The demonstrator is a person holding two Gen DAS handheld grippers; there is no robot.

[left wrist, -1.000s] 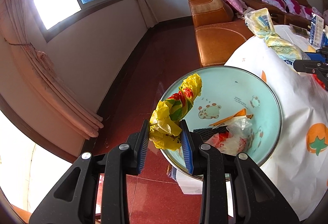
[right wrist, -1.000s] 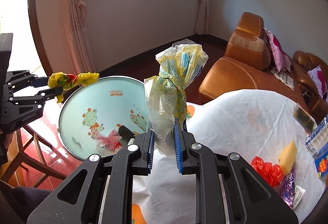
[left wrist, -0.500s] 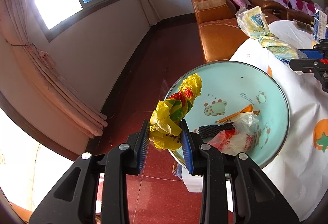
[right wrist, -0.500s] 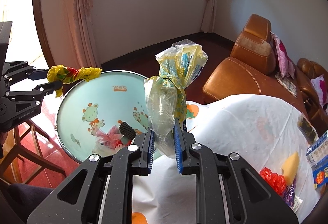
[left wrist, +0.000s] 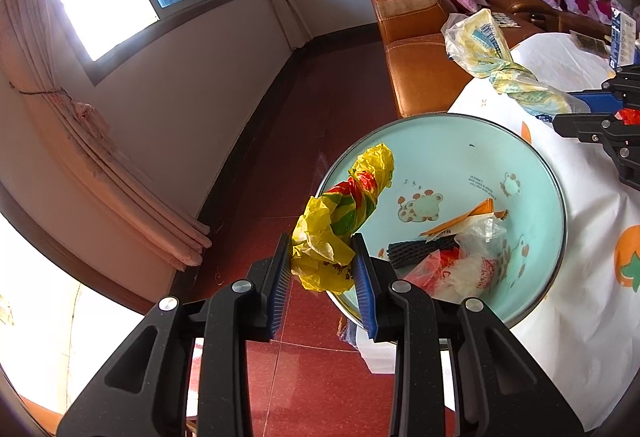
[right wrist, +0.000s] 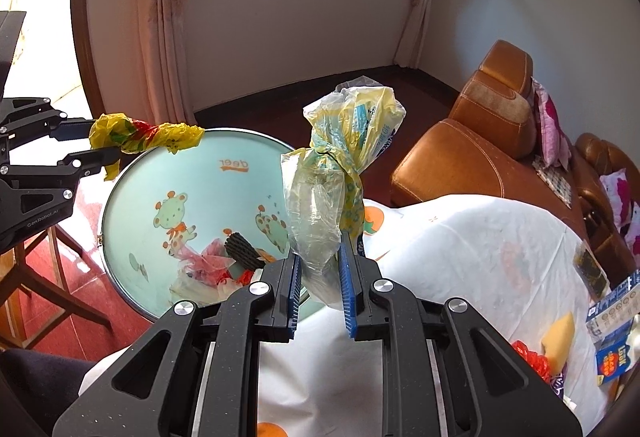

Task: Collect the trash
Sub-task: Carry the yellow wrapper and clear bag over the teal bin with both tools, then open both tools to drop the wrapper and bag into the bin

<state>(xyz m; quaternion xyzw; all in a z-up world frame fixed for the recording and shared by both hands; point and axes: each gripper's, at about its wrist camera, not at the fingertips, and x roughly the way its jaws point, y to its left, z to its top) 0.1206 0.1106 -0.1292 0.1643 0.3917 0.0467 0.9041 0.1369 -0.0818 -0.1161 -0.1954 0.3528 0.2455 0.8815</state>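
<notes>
My left gripper [left wrist: 322, 255] is shut on a twisted yellow-and-red plastic bag [left wrist: 340, 221] and holds it over the near rim of a pale blue basin [left wrist: 452, 149]. The basin holds wrappers, a black foam net [left wrist: 420, 251] and a red-and-clear bag. My right gripper [right wrist: 320, 261] is shut on a clear and yellow plastic bag [right wrist: 340, 165], upright over the table by the basin's edge [right wrist: 120, 265]. In the right wrist view the left gripper [right wrist: 96, 151] shows at the left with its bag [right wrist: 144, 137]; the left wrist view shows the right gripper [left wrist: 588, 117] with its bag [left wrist: 492, 61].
The table has a white cloth [right wrist: 480, 261] with orange fruit prints. On its right lie red wrappers [right wrist: 532, 357], a yellow wedge [right wrist: 560, 329] and blue boxes [right wrist: 612, 309]. A brown leather sofa [right wrist: 472, 153] stands behind. A wooden stool [right wrist: 44, 269] stands left of the basin on the red floor.
Both grippers keep hold of their bags. The left gripper has drawn slightly nearer over the basin; the right gripper has shifted towards the basin, which now sits closer under it.
</notes>
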